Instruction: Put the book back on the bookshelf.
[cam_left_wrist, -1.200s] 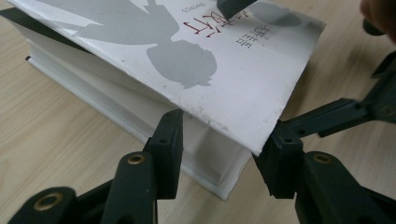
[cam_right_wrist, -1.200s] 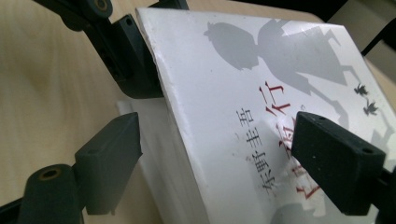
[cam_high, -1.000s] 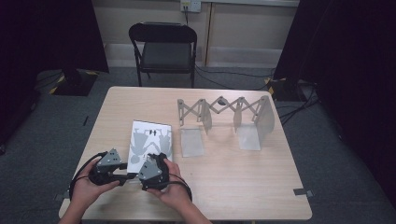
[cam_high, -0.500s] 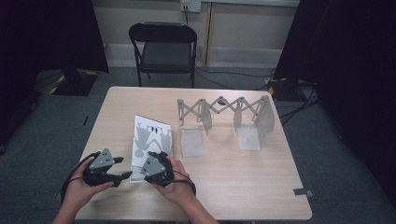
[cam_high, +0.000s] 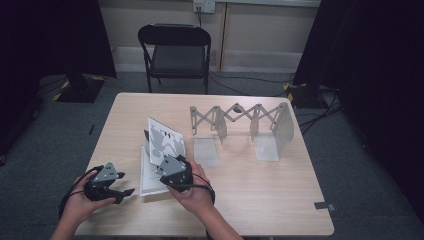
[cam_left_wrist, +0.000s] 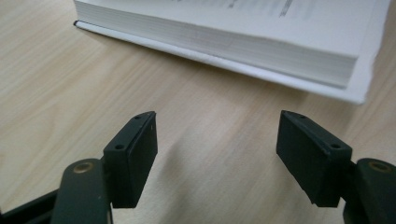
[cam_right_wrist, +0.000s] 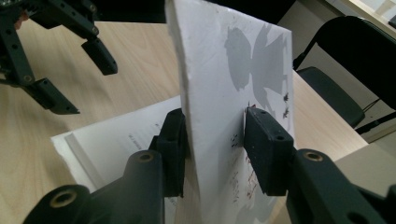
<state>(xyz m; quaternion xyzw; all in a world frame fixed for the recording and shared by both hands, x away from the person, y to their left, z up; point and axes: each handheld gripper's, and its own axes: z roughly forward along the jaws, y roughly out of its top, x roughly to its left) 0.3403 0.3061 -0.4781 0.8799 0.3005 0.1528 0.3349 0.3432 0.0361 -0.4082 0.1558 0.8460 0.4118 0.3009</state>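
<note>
A white book (cam_high: 146, 176) lies open on the table's near left. Its front cover with a wad of pages (cam_high: 165, 140) stands lifted, grey figures printed on it. My right gripper (cam_high: 165, 166) has just been closing and is shut on that cover near its lower edge; in the right gripper view the pads (cam_right_wrist: 175, 140) press on the cover (cam_right_wrist: 224, 70) from both sides. My left gripper (cam_high: 125, 195) is left of the book, low over the wood, its jaws just opened. In the left gripper view the left gripper (cam_left_wrist: 217, 154) has bare table between its jaws, short of the book's page block (cam_left_wrist: 261, 42).
A grey accordion-style folding rack (cam_high: 235, 117) with hanging panels stands at the table's back right. A black chair (cam_high: 177, 50) is behind the table (cam_high: 260, 200). The left gripper (cam_right_wrist: 79, 79) appears beyond the book in the right gripper view.
The cover went from flat to nearly upright as my right gripper rose with it. My left gripper moved left, away from the book's edge, and opened.
</note>
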